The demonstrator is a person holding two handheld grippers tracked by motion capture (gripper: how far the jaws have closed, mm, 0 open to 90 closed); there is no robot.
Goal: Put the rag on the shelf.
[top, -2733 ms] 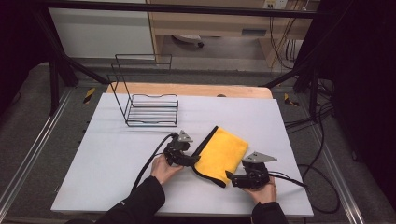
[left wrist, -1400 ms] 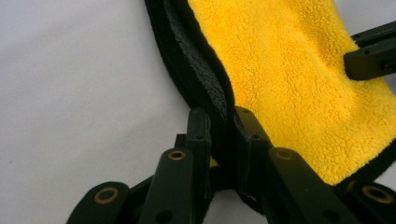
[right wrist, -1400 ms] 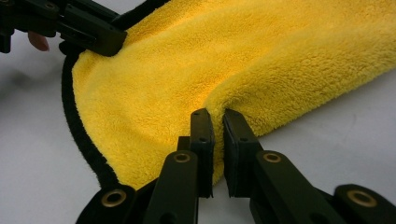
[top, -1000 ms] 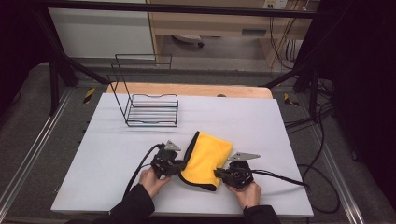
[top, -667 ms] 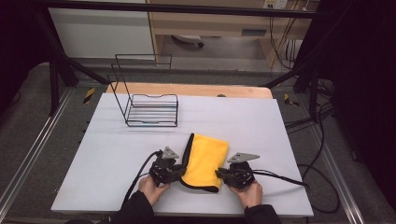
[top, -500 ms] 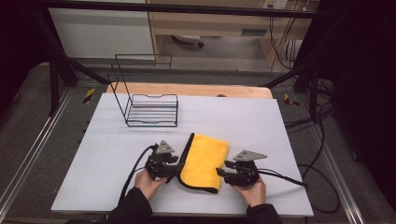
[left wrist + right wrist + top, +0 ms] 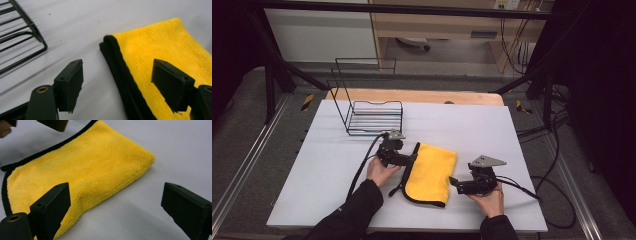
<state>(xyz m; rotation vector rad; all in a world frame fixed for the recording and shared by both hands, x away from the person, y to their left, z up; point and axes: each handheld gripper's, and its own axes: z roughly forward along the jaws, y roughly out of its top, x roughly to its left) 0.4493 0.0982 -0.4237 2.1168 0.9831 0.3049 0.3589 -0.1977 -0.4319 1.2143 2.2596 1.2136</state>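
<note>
Two tongs are in my hands and both have just been opening, with nothing between their jaws: the left tongs [image 7: 412,159] stand released at the cloth's [image 7: 431,172] black-trimmed edge, and the right tongs [image 7: 454,181] stand released just off its plain yellow side. The cloth lies folded and flat on the worktop [image 7: 512,150], between the two tongs and well short of the wire rack [image 7: 374,117] at the back. In the left gripper view the left tongs [image 7: 117,85] straddle the black hem [image 7: 117,67], one jaw over bare worktop, the other over the yellow pile, neither pressing on it. In the right gripper view the right tongs [image 7: 112,212] have one jaw over the cloth's near edge [image 7: 82,195] and the other over bare worktop, again apart from the fabric. I judge the fold as laid and the step in hand as letting go cleanly. To do that well I would keep both pairs wide and draw them back level, away from the cloth, so no jaw snags the hem or drags a layer askew. The left one is the likelier to catch, since its jaw hangs over the pile. If another fold is wanted, I would pinch both layers at the corners together.
</note>
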